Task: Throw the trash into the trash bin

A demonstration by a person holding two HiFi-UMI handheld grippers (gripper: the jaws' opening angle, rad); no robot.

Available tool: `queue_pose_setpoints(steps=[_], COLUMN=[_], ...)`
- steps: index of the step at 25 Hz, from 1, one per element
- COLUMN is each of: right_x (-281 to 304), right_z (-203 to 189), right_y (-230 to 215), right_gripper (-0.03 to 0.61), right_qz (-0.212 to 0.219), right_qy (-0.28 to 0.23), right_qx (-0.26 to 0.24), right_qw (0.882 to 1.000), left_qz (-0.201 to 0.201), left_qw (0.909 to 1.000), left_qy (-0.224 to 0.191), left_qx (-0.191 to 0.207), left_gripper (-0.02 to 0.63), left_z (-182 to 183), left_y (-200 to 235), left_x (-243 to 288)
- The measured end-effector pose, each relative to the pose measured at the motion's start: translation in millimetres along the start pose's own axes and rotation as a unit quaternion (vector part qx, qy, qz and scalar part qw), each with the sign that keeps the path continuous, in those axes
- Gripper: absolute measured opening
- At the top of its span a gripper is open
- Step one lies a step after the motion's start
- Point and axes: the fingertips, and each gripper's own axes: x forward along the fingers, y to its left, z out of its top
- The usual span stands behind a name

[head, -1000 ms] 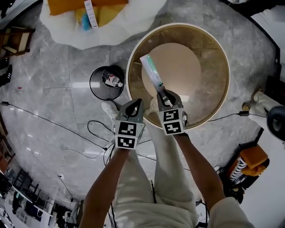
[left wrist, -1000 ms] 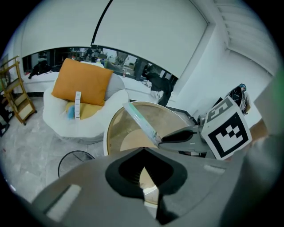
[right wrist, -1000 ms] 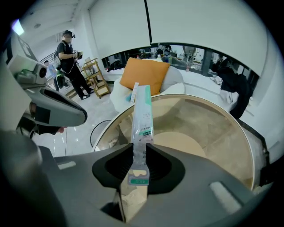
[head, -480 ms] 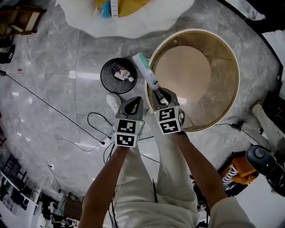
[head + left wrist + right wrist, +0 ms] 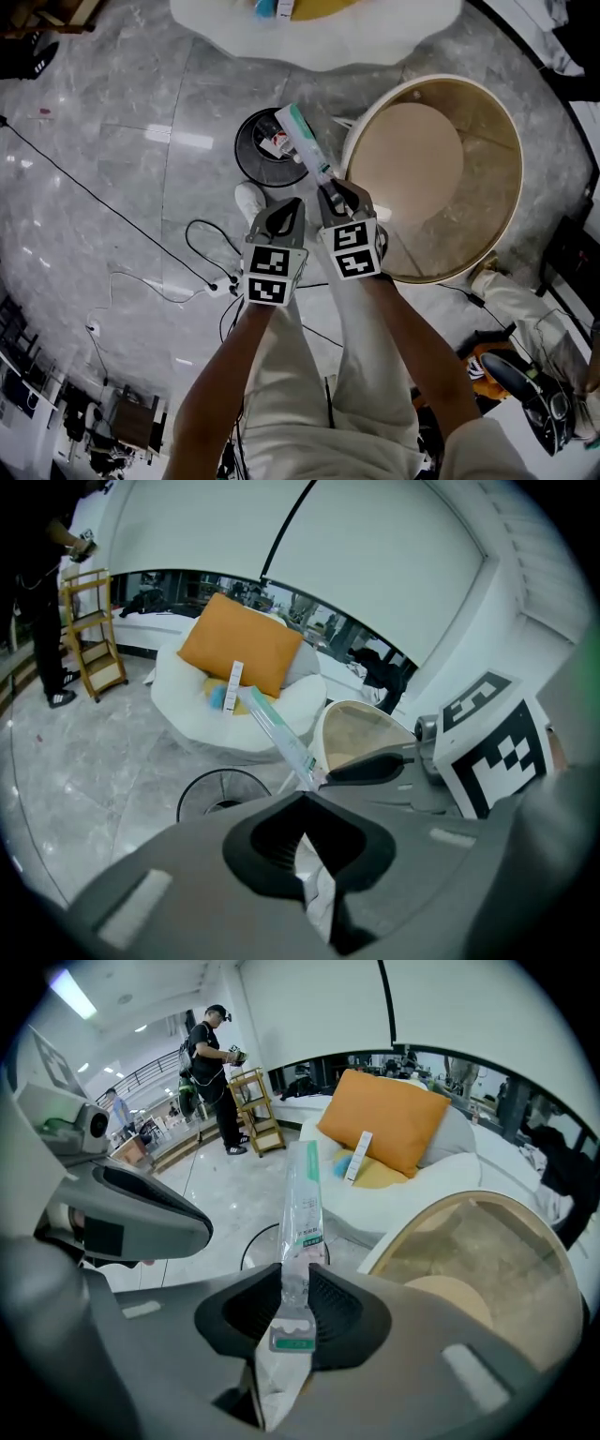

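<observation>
Packet (image 5: 302, 141) in your right gripper (image 5: 335, 192): clear, with a green band.
Trash bin (image 5: 240, 155), at 11 o'clock: black.
Table (image 5: 412, 159), at 1 o'clock: beige top, cream rim.
Floor (image 5: 112, 187): grey marble.
Cushion (image 5: 384, 1119), at 12 o'clock: orange.
Your marker cubes (image 5: 354, 251): black squares on white.

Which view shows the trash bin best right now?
Head view: the trash bin shows nearly whole from above, with trash inside. Left gripper view shows only its rim past the jaws; right gripper view only a sliver behind the packet.

The floor (image 5: 112, 187) is glossy polished stone, the trash bin (image 5: 248, 164) black wire mesh, the wrapper (image 5: 302, 141) clear shiny plastic.
</observation>
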Motion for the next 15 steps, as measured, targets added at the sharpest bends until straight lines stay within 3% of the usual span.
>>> queue_pose_setpoints(steps=[7,15], right_x=[33.3,81.1], right_z=[4.8,-4.0], right_y=[24.3,47.2], right_gripper=[0.115,0.115], right_qz=[0.017,0.031], right_qy=[0.018,0.043], right_qx=[-0.035,-0.033], right_qw=[0.999,0.998], left_qz=[0.008,0.032], left_qw=[0.9996,0.9987], left_qy=[0.0,0.005], left_qx=[-0.025,-0.04], left_gripper=[0.0,0.0], left_z=[-10.4,-27.7], left_y=[35.1,79.6], left_x=[4.7,19.0])
